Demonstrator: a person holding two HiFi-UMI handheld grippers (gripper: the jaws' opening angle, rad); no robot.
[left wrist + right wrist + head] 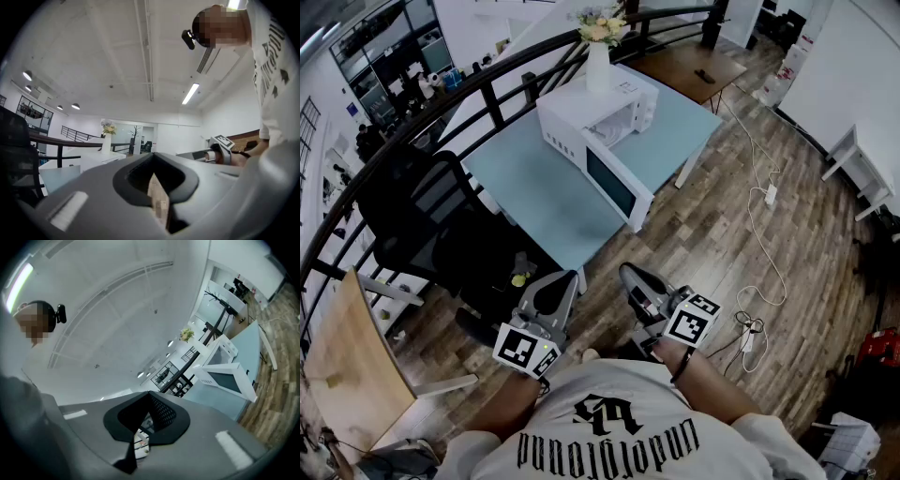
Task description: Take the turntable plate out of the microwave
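White microwave (598, 155), boxy, dark-windowed door closed, on pale blue worktop (534, 192), flower vase (598, 66) on top; turntable plate out of sight. Left claw (565, 279) and right claw (628, 273) pinched together, empty, well apart from it.

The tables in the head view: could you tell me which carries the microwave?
The pale blue table, nearest the person; the brown table beyond and the white table at right lack one.
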